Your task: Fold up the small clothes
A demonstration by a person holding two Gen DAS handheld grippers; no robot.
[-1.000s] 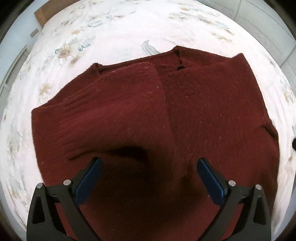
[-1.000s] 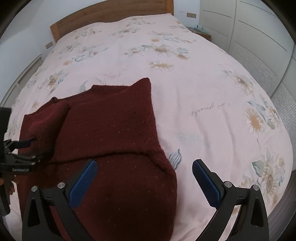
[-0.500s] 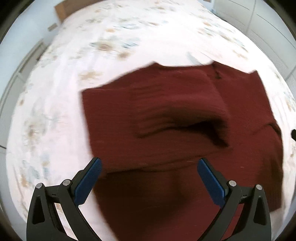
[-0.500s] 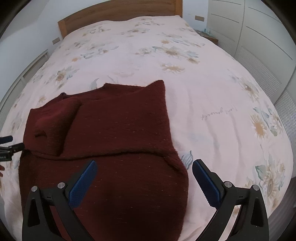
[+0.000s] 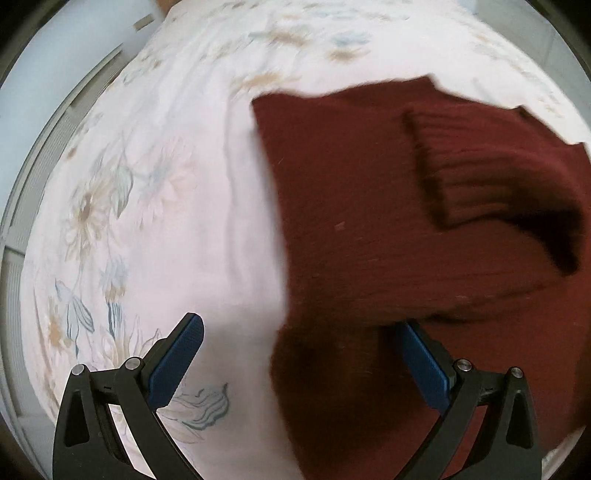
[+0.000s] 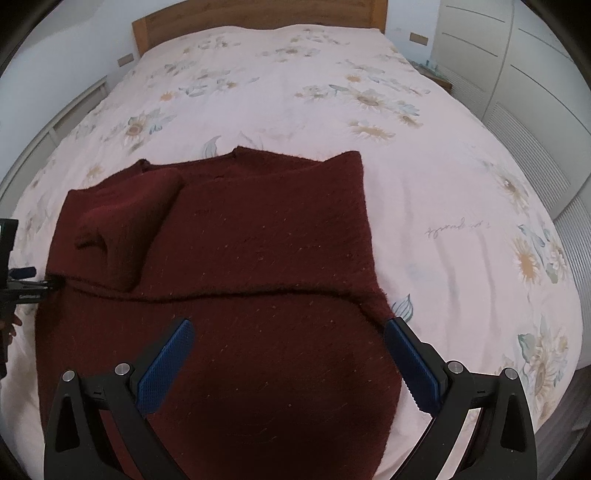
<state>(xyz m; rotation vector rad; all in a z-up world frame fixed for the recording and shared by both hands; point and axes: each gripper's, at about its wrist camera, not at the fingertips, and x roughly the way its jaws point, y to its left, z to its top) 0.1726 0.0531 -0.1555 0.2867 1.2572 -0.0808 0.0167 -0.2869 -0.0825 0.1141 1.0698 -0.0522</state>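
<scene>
Left hand-held gripper [image 5: 299, 354] shifted to sweater [image 6: 236, 258] edge, gaping, empty, right hand-held gripper [image 6: 286, 354] likewise, headboard [image 6: 258, 14] right-view only.

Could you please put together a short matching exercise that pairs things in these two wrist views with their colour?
Things:
1. sweater
2. headboard
3. bedspread
4. pads of the right tongs

Colours:
A. pale pink with a flower print
B. blue
C. dark red
D. light brown wood

Pairs: 1-C, 2-D, 3-A, 4-B
</scene>
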